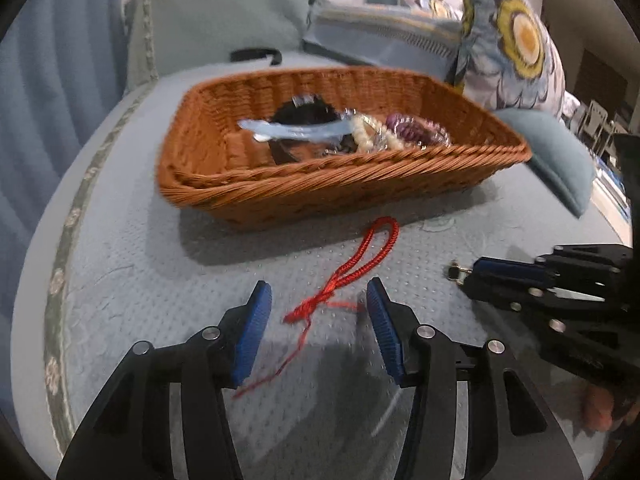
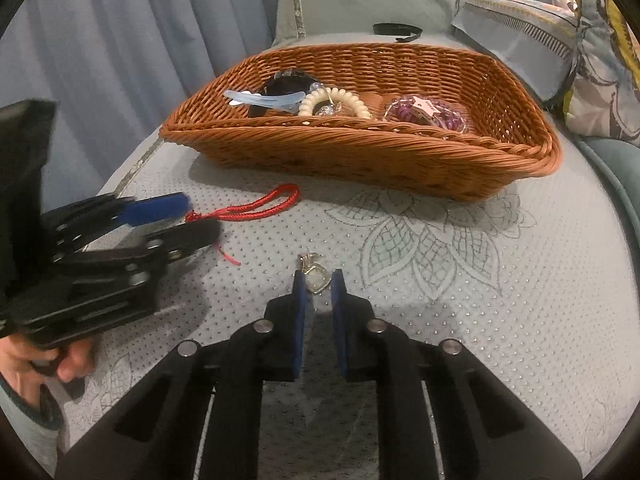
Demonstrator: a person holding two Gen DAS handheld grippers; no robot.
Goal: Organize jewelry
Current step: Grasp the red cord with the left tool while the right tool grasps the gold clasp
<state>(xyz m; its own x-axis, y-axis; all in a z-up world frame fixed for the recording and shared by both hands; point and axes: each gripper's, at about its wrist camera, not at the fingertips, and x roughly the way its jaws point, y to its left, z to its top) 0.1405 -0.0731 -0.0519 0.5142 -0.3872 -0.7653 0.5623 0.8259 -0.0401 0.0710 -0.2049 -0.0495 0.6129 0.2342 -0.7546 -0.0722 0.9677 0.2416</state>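
Observation:
A red braided cord bracelet (image 1: 352,276) lies on the grey-blue cushion in front of a brown wicker basket (image 1: 320,184). My left gripper (image 1: 318,300) is open, its blue pads on either side of the cord's knotted end. In the right wrist view my right gripper (image 2: 319,282) has its pads narrowly closed around a small gold-framed earring (image 2: 316,280); the earring also shows at its tip in the left wrist view (image 1: 456,271). The basket (image 2: 360,148) holds a pale blue hair clip (image 2: 264,101), a cream bead bracelet (image 2: 334,102) and a purple bead bracelet (image 2: 426,114).
A floral pillow (image 1: 512,44) and a teal cushion (image 1: 560,156) lie right of the basket. A black strap (image 2: 398,29) lies behind it. Blue curtains (image 2: 120,40) hang on the left. The cushion's edge drops off at the left.

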